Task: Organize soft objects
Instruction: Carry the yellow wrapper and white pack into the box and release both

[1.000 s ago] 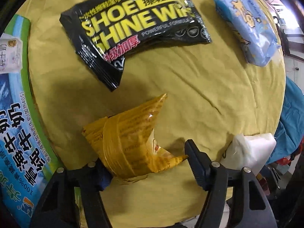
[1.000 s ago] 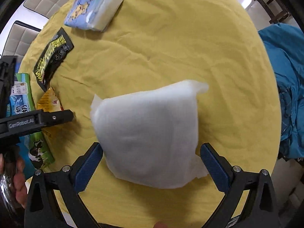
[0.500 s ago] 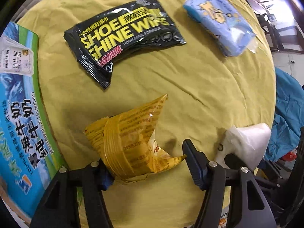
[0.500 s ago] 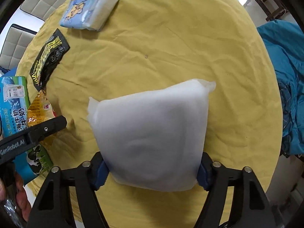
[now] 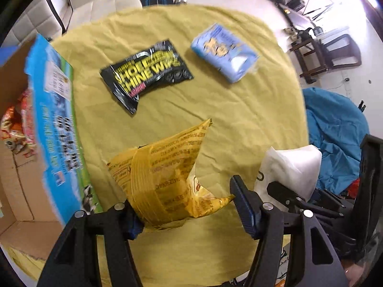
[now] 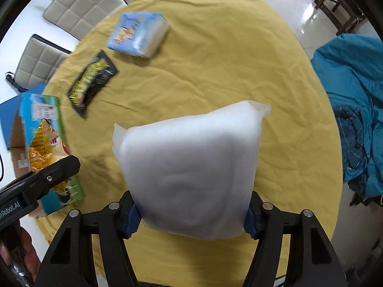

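Two soft packs held at once, one per tool. Yellow snack bag (image 5: pixel 167 174) pinched between the fingers of the left gripper (image 5: pixel 189 205): left pad buried in the bag's lower corner, right pad touching only the crumpled tip, so the grip sits on one end and the rest of the bag juts forward and up, clear of the yellow tablecloth (image 5: pixel 239 119). White soft pack (image 6: pixel 191 169) clamped squarely across its near end by the right gripper (image 6: pixel 191 217), both blue pads pressed into its sides, body bulging ahead of the fingers, apparently lifted off the cloth. Step in hand, as judged: carry phase, both items picked and on the way to the open cardboard box (image 5: pixel 14 162), located to the left of the left gripper, with its printed blue flap (image 5: pixel 55 119) standing between tool and interior and a red-orange packet (image 5: pixel 14 119) already inside. Still to collect: black shoe wipes pouch (image 5: pixel 146 71), ahead and slightly left of the left gripper, and blue tissue pack (image 5: pixel 225 52), ahead and to the right, both flat on the cloth. Next move, as judged: swing left over the flap, lower into the box, then release; thin off-centre hold on the snack bag likely to slip if jerked. Blue bedding (image 6: pixel 354 110) heaped off the table edge, right of the right gripper.
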### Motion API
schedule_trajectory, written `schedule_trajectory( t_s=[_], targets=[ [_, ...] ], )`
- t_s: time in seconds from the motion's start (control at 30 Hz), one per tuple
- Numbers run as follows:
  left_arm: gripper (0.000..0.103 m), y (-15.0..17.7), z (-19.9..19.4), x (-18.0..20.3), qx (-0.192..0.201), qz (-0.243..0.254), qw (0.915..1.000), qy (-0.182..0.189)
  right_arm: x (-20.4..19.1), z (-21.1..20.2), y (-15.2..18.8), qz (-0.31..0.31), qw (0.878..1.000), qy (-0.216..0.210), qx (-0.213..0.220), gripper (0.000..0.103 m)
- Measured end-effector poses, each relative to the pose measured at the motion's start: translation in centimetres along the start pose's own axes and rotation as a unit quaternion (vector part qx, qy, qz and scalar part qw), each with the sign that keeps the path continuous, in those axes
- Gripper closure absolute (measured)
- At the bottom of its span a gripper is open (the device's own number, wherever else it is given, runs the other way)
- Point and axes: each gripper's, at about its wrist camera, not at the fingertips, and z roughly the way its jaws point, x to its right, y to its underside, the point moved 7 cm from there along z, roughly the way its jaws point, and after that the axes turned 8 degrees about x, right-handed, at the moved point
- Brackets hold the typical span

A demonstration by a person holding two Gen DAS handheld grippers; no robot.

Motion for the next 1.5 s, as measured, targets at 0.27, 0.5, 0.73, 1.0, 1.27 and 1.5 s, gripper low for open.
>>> schedule_trajectory(
  t_s=[0.27,0.5,0.73,1.0,1.27,1.5],
  targets=[
    [0.042,-0.9,-6.4,-0.8,0.066,0.013,0.9977,0.006,-4.0,-7.0,-0.3,-0.032,0.998,-0.033,0.048,0.034],
    [0.042,-1.8,-12.3,-5.7,0.122,0.009,0.9925,0.008,-11.1,-12.0,0.2,-0.069,0.992,-0.064,0.079,0.034],
    [0.042,-1.7,-17.4,-13.9,0.16,-0.014,0.9869,-0.016,-20.6,-13.7,1.8,-0.111,0.986,-0.09,0.089,0.034],
    [0.042,0.1,-16.4,-24.5,0.133,-0.057,0.9879,-0.056,-32.1,-9.9,5.4,-0.158,0.981,-0.099,0.055,0.034],
    [0.042,0.9,-10.3,-32.2,0.08,-0.104,0.9889,-0.069,-37.2,-0.1,8.8,-0.185,0.982,-0.036,-0.003,0.034],
    [0.042,0.1,-5.4,-35.4,0.043,-0.102,0.9906,-0.08,-36.3,6.7,10.7,-0.179,0.983,0.027,-0.041,0.034]
  ],
)
